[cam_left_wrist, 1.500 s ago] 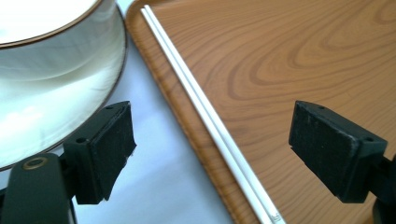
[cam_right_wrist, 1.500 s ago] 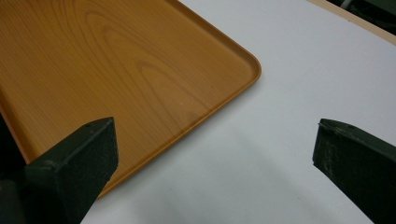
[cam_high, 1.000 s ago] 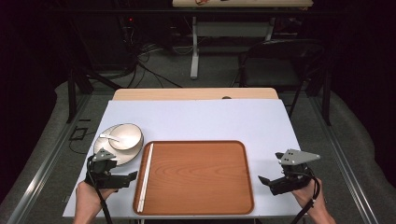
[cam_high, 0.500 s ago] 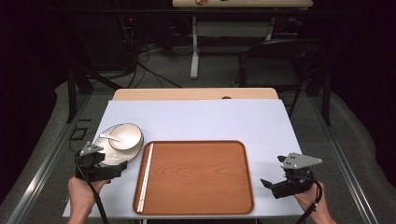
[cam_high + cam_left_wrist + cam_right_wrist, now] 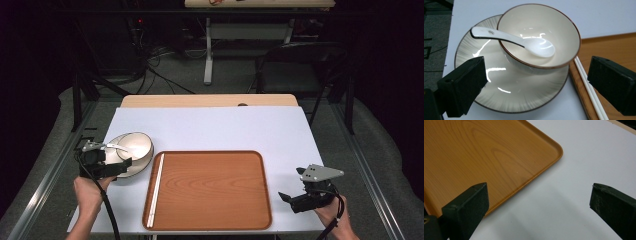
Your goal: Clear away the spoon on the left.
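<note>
1. White sheet covers the table [image 5: 215,125]; dark room with cables and a chair lies beyond it.
2. Nearest the person, the right gripper [image 5: 292,199] hovers over bare sheet off the tray's [image 5: 210,187] near right corner, jaws wide apart, nothing between them. It is well apart from the dishes.
3. Left gripper [image 5: 122,165] sits at the table's left edge, jaws spread wide and empty, aimed at the plate [image 5: 499,92].
4. Plate lies directly ahead of the left jaws, its near rim between them; it is just beside the tray's left edge.
5. Bowl [image 5: 539,37] rests on the plate's far side, with the spoon [image 5: 514,41] inside it, handle pointing away from the tray.
6. Chopsticks [image 5: 587,87] lie in the tray along its left rim.
7. Judgement: left hand is nearer; the plate rim is the likely grasp.
</note>
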Tool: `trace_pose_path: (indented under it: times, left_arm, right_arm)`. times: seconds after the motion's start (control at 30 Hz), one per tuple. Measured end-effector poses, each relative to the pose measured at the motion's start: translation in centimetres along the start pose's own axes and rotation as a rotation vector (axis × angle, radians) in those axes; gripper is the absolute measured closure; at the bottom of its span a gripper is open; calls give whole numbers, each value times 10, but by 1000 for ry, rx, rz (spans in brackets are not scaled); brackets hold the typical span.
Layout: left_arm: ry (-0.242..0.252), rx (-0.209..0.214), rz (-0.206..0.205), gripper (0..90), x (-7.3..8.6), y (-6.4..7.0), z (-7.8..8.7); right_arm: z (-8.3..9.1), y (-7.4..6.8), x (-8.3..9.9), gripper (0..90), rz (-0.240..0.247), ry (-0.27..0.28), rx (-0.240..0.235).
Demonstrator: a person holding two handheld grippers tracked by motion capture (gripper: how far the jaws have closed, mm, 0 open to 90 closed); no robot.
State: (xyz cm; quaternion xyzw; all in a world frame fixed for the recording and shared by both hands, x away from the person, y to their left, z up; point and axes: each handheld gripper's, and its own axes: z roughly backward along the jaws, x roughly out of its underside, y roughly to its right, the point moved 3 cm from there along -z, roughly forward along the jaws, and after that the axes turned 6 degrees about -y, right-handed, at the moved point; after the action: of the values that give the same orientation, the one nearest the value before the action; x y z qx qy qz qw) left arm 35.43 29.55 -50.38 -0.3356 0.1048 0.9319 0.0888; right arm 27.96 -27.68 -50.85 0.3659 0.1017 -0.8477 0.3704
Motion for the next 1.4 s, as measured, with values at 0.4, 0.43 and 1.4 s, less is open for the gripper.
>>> trace_pose_path:
  times: [0.4,0.43,1.4]
  left_arm:
    - [52,-54,66,163,-20,-20,-27]
    - [52,-54,66,174,-20,-20,-27]
    - [72,-45,132,490,-32,-42,-54]
  right_arm:
    - [-1,-2,0,20,7,-7,-6]
    - [-1,-2,0,20,7,-7,-6]
    - [1,-2,2,32,17,-14,0]
